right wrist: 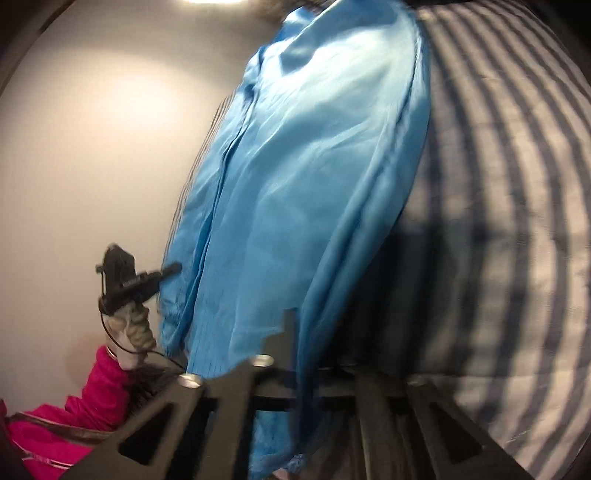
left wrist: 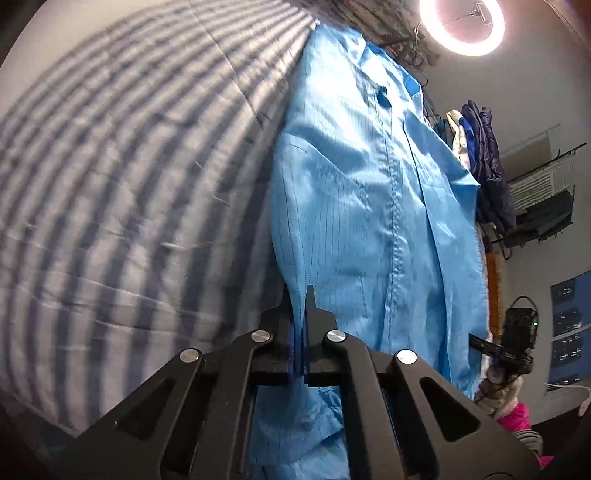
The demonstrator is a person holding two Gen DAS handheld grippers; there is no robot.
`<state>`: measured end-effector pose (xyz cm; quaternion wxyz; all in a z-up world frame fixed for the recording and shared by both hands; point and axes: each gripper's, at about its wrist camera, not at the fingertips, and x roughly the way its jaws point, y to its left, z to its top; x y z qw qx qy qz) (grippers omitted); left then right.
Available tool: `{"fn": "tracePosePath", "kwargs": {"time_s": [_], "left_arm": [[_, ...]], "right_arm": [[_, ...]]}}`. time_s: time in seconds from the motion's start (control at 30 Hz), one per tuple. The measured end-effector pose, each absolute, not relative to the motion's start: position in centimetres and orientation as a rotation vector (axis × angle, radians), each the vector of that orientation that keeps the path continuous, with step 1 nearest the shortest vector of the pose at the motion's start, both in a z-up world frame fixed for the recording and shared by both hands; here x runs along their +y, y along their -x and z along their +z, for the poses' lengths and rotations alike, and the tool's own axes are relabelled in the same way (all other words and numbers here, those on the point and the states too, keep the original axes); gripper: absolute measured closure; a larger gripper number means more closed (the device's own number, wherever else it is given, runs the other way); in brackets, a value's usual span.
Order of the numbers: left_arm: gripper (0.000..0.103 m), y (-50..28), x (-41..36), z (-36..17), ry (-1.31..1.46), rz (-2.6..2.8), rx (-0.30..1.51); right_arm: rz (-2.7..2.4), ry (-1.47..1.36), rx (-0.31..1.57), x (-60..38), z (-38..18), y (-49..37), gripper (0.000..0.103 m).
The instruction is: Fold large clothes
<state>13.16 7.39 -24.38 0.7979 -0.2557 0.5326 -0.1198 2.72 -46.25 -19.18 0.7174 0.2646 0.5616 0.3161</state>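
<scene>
Striped bed (left wrist: pixel 110 184) under a ring light (left wrist: pixel 461 22), blue garment (left wrist: pixel 369 192) spread lengthwise on it. Left tool (left wrist: pixel 299 295) clamped on 1 near corner of the hem; right tool (right wrist: pixel 295 325) closed, apparently pinching the other near edge, though blurred. Long axis running straight away from both tools, collar at the far end. Likely fold: hem carried forward toward collar.

ring light (left wrist: pixel 463 26) glare top-right — fisheye edges bent | right view motion-blurred
</scene>
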Motion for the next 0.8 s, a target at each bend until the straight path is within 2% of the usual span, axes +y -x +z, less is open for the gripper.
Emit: {"fn": "tracePosePath", "kwargs": {"time_s": [0.23, 0.37, 0.47, 0.53, 0.67, 0.8], "left_arm": [[0.103, -11.8, 11.0, -22.9, 0.511, -0.18, 1.094], [0.101, -11.9, 10.8, -23.5, 0.468, -0.141, 1.127], [0.095, -11.4, 10.8, -22.2, 0.387, -0.105, 1.094], [0.095, -11.0, 10.7, -20.3, 0.333, -0.07, 1.042], [0.095, -10.0, 10.2, -16.3, 0.29, -0.053, 0.928], [0.091, -8.8, 7.1, -13.4, 0.276, -0.139, 0.861]], "right_arm": [[0.852, -0.425, 1.235, -41.2, -14.7, -0.6, 0.103], [0.781, -0.232, 1.307, -39.3, -15.7, 0.1, 0.101], [0.738, -0.247, 1.332, -41.1, -15.4, -0.4, 0.078], [0.743, -0.256, 1.279, -42.5, -13.7, -0.6, 0.074], [0.739, -0.254, 1.137, -45.4, -9.3, -2.6, 0.058], [0.676, -0.306, 1.041, -47.6, -7.1, -6.8, 0.055]]}}
